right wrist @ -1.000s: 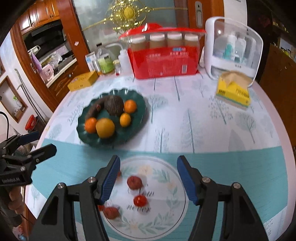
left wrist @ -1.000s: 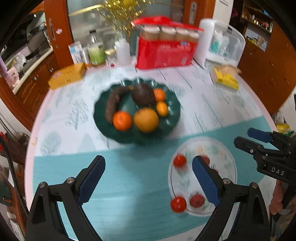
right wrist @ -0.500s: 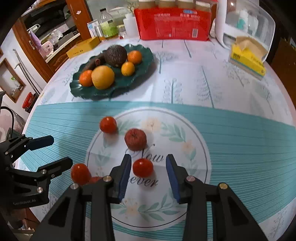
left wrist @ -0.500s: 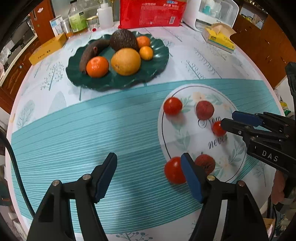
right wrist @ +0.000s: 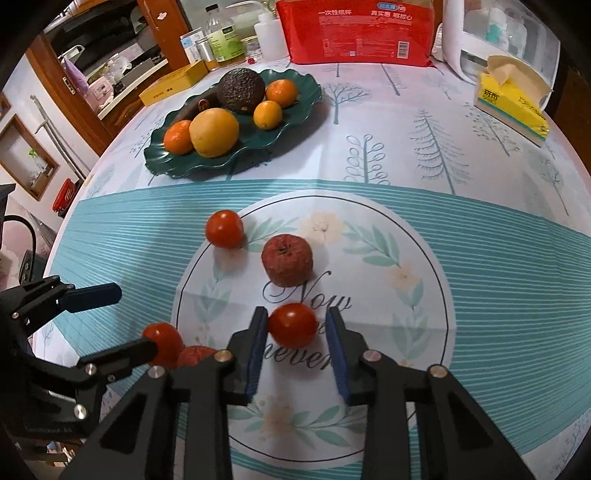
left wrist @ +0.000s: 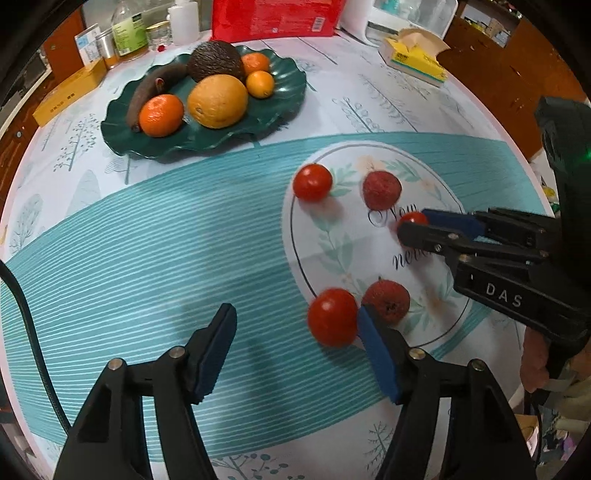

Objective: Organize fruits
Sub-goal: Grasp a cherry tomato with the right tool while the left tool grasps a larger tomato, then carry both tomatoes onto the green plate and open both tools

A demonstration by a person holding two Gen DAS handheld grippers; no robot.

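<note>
The right gripper (right wrist: 297,328) is closed on a small tomato (right wrist: 292,325) over the tablecloth's (right wrist: 480,266) printed circle; the left gripper (left wrist: 295,343) is half-wide and closing, one pad beside another tomato (left wrist: 332,317). The green plate (right wrist: 295,107) of fruit sits behind.

— What lies on the bench (right wrist: 424,122)?
— A green fruit plate (right wrist: 295,110), five small red fruits (right wrist: 224,229), a tissue box (right wrist: 513,99), a red pack (right wrist: 354,33), bottles (right wrist: 221,40), a yellow box (right wrist: 173,83).
</note>
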